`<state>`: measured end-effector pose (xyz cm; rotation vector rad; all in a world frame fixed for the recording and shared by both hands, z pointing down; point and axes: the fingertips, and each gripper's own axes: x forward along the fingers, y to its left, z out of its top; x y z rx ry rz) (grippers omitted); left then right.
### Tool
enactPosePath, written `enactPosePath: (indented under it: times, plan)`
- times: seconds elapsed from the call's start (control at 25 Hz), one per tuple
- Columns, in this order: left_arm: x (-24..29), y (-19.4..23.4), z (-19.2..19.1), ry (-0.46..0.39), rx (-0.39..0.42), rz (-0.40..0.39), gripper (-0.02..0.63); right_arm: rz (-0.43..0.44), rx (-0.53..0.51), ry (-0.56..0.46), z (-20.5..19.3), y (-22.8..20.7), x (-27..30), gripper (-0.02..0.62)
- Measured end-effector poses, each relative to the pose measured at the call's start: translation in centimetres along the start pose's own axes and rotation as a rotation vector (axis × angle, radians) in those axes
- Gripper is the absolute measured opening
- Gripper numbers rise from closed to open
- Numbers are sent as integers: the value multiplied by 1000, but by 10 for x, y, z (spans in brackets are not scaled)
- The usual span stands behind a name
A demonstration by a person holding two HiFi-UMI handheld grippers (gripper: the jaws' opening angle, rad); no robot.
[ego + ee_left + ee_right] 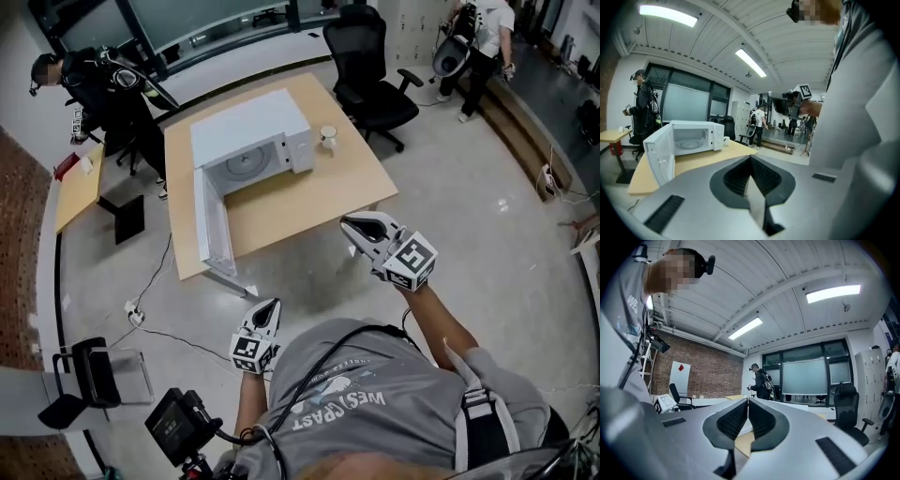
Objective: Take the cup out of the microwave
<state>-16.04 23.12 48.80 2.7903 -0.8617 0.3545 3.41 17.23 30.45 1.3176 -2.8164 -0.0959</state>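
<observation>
A white microwave [253,136] stands on a wooden table [309,202], its door [211,225] swung wide open to the left. Its chamber shows only the turntable. A small white cup [327,138] stands on the tabletop just right of the microwave. My right gripper [349,225] hovers off the table's near right corner, shut and holding nothing. My left gripper [274,306] hangs lower over the floor in front of the table, shut and holding nothing. The left gripper view shows its meeting jaws [751,159], the microwave [691,136] and the cup [726,139]. The right gripper view shows its jaws [748,401] touching.
A black office chair [370,70] stands behind the table's right end. One person in black [98,84] stands at the back left, another [478,42] at the back right. A small desk [80,187] sits left, and cables [150,309] cross the floor.
</observation>
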Motion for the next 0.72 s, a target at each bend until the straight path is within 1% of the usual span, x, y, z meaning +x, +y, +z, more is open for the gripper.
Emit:
enactPosePath:
  times: [0.08, 0.12, 0.2, 0.28, 0.36, 0.44, 0.56, 0.72]
  plan:
    - [0, -11, -21, 50, -40, 14, 43, 2, -3, -6, 10, 0, -16, 18]
    - [1, -16, -34, 79, -73, 25, 43, 0, -2, -6, 14, -2, -26, 18]
    - [14, -24, -62, 142, -170, 45, 43, -13, 5, -3, 19, -19, -47, 18]
    - [36, -32, -93, 208, -288, 51, 43, -37, 12, 2, 22, -48, -68, 18]
    - [55, -40, -132, 290, -383, 53, 43, -65, 27, 13, 16, -70, -92, 18]
    - [58, -51, -181, 402, -424, 73, 43, -95, 51, 37, 3, -78, -126, 18]
    - [31, -83, -262, 570, -478, 132, 43, -143, 78, 82, -14, -71, -190, 18]
    - [-34, -152, -353, 773, -580, 184, 43, -178, 103, 107, -20, -53, -265, 18]
